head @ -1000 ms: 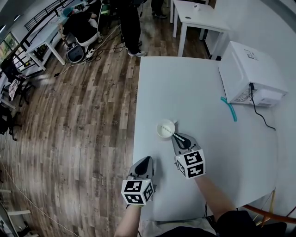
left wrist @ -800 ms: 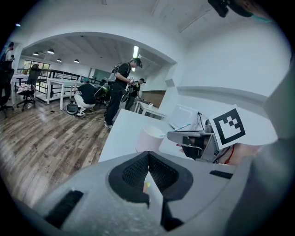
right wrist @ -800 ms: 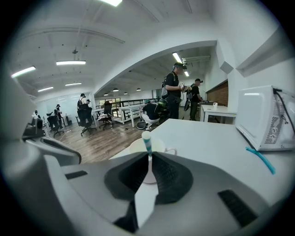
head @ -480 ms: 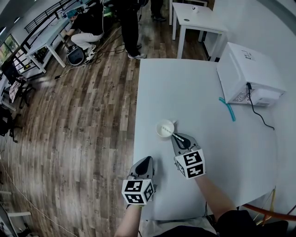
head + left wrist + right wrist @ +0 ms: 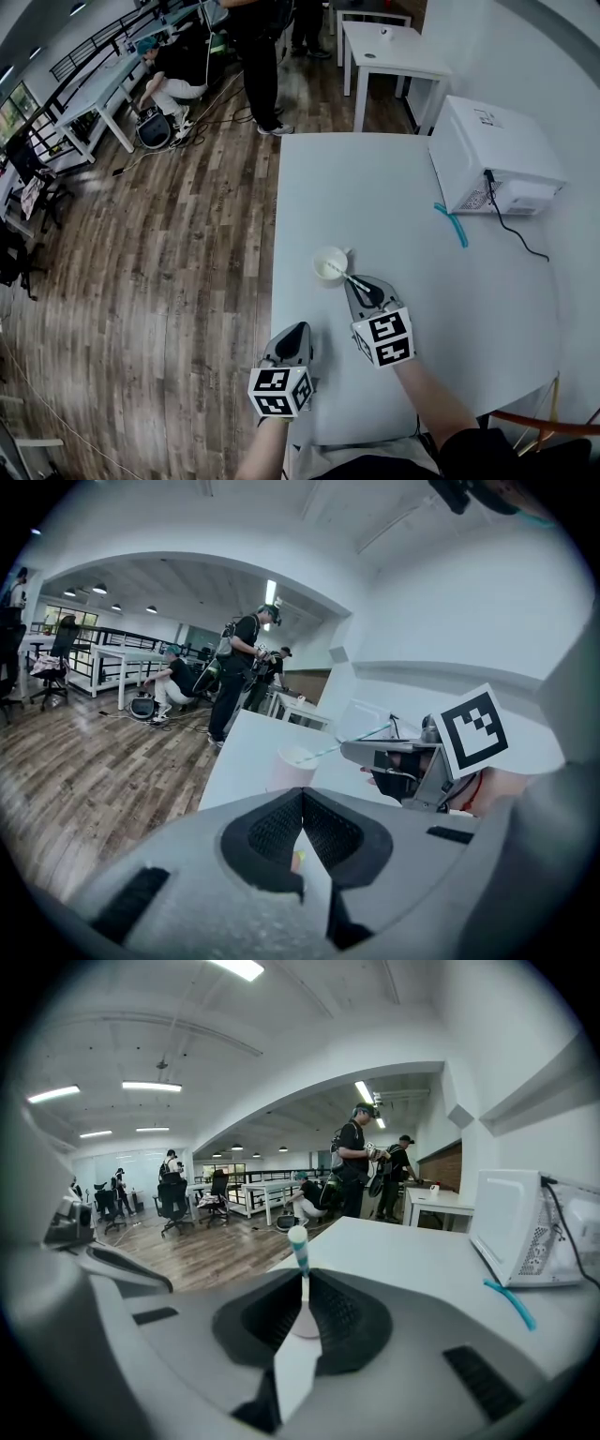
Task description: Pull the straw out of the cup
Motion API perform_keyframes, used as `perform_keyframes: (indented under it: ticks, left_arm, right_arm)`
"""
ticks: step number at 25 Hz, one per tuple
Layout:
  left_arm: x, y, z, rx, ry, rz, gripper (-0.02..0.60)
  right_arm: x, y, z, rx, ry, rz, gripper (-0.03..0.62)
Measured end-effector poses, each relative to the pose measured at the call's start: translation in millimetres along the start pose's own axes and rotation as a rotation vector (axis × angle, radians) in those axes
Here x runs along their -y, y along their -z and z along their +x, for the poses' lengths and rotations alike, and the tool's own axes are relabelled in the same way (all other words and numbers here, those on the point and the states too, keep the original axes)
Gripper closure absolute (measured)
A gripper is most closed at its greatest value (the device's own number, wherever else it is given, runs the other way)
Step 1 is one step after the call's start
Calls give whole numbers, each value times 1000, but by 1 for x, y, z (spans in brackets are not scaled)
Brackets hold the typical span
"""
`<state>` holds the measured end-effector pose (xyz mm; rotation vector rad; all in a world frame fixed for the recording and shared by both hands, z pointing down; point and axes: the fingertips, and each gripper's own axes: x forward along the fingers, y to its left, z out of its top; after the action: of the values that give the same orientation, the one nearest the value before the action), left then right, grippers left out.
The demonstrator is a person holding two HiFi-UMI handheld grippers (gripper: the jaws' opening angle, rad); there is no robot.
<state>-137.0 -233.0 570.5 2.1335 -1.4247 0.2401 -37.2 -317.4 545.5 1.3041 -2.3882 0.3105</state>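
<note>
A white cup [image 5: 330, 263] stands near the table's left edge. A teal-and-white striped straw [image 5: 343, 275] leans out of it toward my right gripper [image 5: 356, 282], which is shut on the straw just beside the rim. In the right gripper view the straw [image 5: 300, 1251] rises from between the closed jaws of the right gripper [image 5: 304, 1283]. My left gripper [image 5: 298, 328] sits nearer me at the table's edge, shut and holding nothing. From the left gripper [image 5: 302, 803] view I see the cup [image 5: 291, 766], the straw [image 5: 323, 752] and the right gripper [image 5: 375, 752] ahead.
A white microwave [image 5: 492, 155] stands at the table's [image 5: 375, 187] far right with a black cable. A second teal straw [image 5: 452, 225] lies in front of it. People, desks and chairs occupy the wooden floor [image 5: 169, 262] to the left and beyond.
The grippers, cup and straw keep the same relation to each other. The head view has shifted slightly, and the people in the background have moved.
</note>
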Motion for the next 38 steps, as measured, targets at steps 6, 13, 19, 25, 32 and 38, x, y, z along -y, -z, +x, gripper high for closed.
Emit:
perform_keyframes:
  ticks: [6,13,19,25,32,38]
  left_arm:
    - [8,0,-10,5,6,7,563]
    - [13,-2,-25,13,4,12,563]
    - [20,-3,-39,19,2,24,563]
    - [33,-6,-53,31,13,36,563]
    - [51,-8,-71,59,14,46,563]
    - [67,-4,-91,89,-17,42,563]
  right_arm:
    - [-6,-5,-17,17,9,2,551]
    - [-19,-12,-37,37,8,2,551]
    - [-30,-22,-58,69,8,3,551]
    - [-37,-29,-81,97,11,4,551]
    - [-42,-33,-112,130,2,5,551]
    - [-48,-33,-146,154,-32,-4,551]
